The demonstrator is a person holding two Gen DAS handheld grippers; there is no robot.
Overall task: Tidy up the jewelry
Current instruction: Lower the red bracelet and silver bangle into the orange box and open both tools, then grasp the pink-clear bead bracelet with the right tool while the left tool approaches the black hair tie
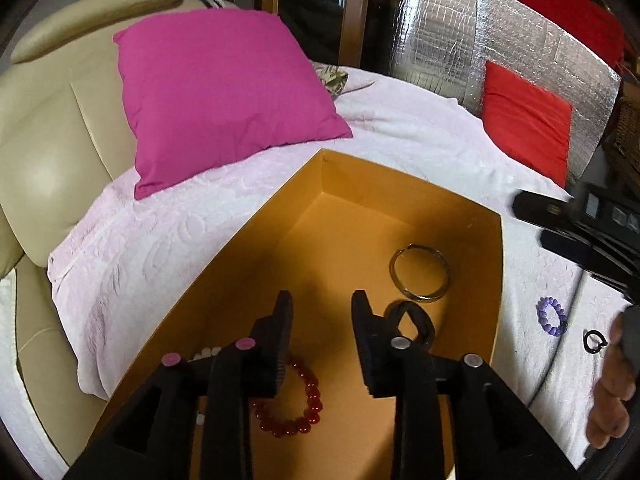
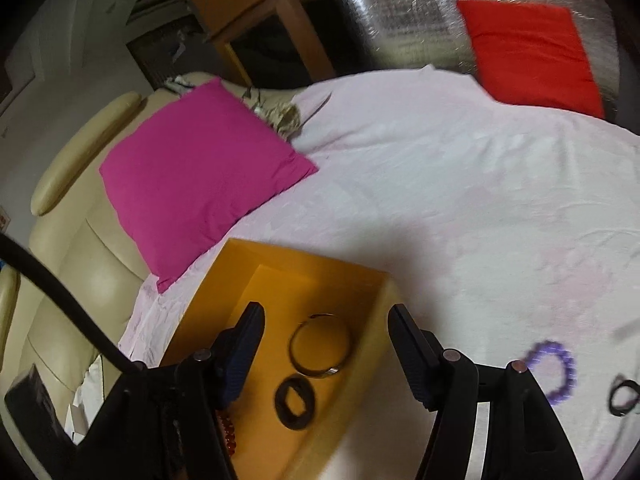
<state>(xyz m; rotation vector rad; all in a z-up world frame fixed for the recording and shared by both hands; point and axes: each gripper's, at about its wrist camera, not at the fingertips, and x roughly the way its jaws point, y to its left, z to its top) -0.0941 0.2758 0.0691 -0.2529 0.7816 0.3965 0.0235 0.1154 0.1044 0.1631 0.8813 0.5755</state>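
Note:
An open orange box [image 1: 256, 216] lies on a pink-white blanket [image 1: 168, 232]. Inside it are a gold bangle [image 1: 420, 273], a black ring-shaped band [image 1: 414, 322], a red bead bracelet [image 1: 298, 404] and some white beads [image 1: 206, 354]. My left gripper [image 1: 322, 316] is open and empty, low inside the box above the red bracelet. My right gripper [image 2: 326, 344] is open and empty, above the box [image 2: 216, 280] with the bangle [image 2: 320, 346] and black band [image 2: 294, 400] between its fingers. A purple bead bracelet [image 1: 553, 315] [image 2: 554, 372] and a small black ring [image 1: 594, 341] [image 2: 622, 398] lie on the blanket right of the box.
A magenta cushion [image 1: 224, 96] leans on a cream sofa [image 1: 48, 152] behind the box. A red cushion [image 1: 528, 128] stands against a silver foil panel [image 1: 460, 40] at the back right. A wooden cabinet [image 1: 320, 4] stands behind.

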